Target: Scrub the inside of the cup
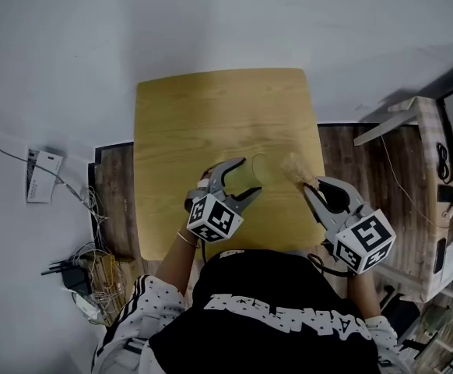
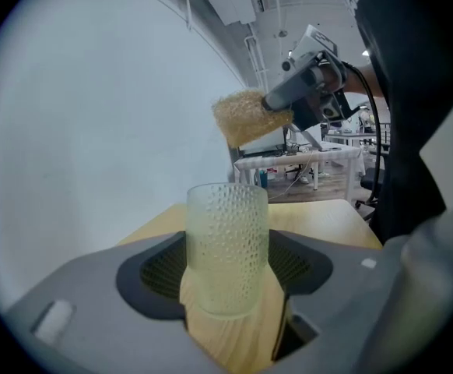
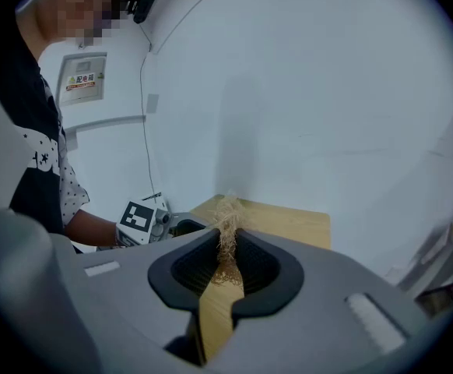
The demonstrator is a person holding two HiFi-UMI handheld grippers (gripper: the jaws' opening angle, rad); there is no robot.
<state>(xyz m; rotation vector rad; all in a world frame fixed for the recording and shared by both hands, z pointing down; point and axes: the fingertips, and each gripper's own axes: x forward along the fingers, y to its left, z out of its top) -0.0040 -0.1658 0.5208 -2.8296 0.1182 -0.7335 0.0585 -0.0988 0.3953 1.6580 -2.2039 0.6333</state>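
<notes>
While the scrubbing itself has not begun, both tools for it are in hand, so I judge this to be the approach step: bringing the scrubber to the mouth of the cup.

The left gripper (image 2: 228, 291) has its jaws closed onto the translucent, dimple-textured glass cup (image 2: 226, 232), one dark ribbed pad pressed to each side of the wall. The cup stands upright between them over the near part of the light wooden table (image 1: 211, 115); whether its base rests on the wood or hangs just above it, I cannot tell.

The right gripper (image 3: 226, 259) is pinched nearly shut on a tuft of pale tan, fibrous scrubber (image 3: 226, 213), with the loose end of the fibres sticking out past the jaw tips.

Seen from the left gripper view, the scrubber sits above the rim and off to the right gripper's side, clear of the glass and touching nothing. From the head view it lies just beside the cup, on its right, with a gap of bare table between them.

The next move, as I read it, calls for carrying the scrubber over the open mouth, tipping its free end downward and lowering it inside until the fibres meet the inner wall, while the left gripper holds the cup steady. The glass looks smooth enough under its dimples to twist in the pads if the scrubber is pushed hard against one side.
</notes>
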